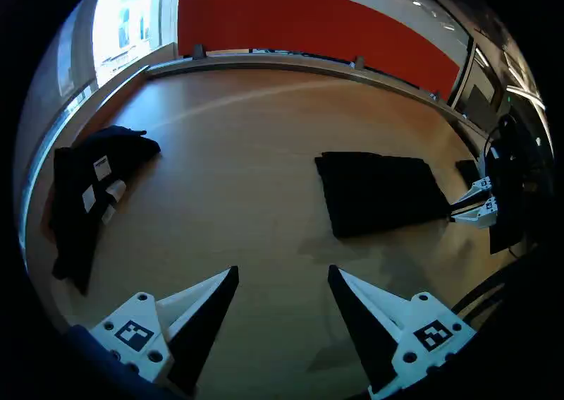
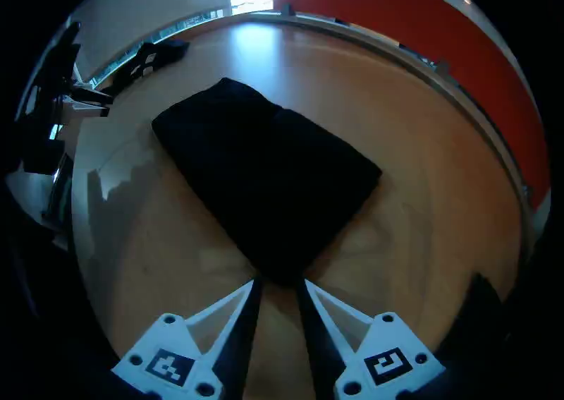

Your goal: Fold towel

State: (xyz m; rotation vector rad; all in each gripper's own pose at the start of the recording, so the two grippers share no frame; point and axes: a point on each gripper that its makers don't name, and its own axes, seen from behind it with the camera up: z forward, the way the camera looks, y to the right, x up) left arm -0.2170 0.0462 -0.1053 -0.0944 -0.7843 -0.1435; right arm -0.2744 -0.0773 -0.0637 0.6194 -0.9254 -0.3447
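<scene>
Black cloth, the towel (image 2: 268,181), lay flat on the wooden table (image 1: 247,153) as a doubled rectangle, straight ahead of the right tool (image 2: 277,287). Its nearest corner reached right in between that tool's fingertips. The fingers stood a narrow way apart, with bare wood showing between them lower down. At the very tips the dark cloth merged with the dark pads, so I could not tell whether they were pinching the corner or merely framing it.

The left tool (image 1: 282,276) had its fingers spread wide over bare table, holding nothing. From there the towel (image 1: 381,192) lay ahead and to the right, well apart. The right tool (image 1: 474,202) was visible at the towel's far edge.

Another heap of dark fabric (image 1: 92,188) with pale tags sat far off to the left tool's left, and a red panel (image 1: 317,26) ran behind the table.

Judging by the tidy shape, at least one fold seemed done, and the step in hand looked like taking hold for another. That would call for a firm pinch on the corner. The left tool would need to travel to a matching corner so both could lift and carry the edge across evenly.
</scene>
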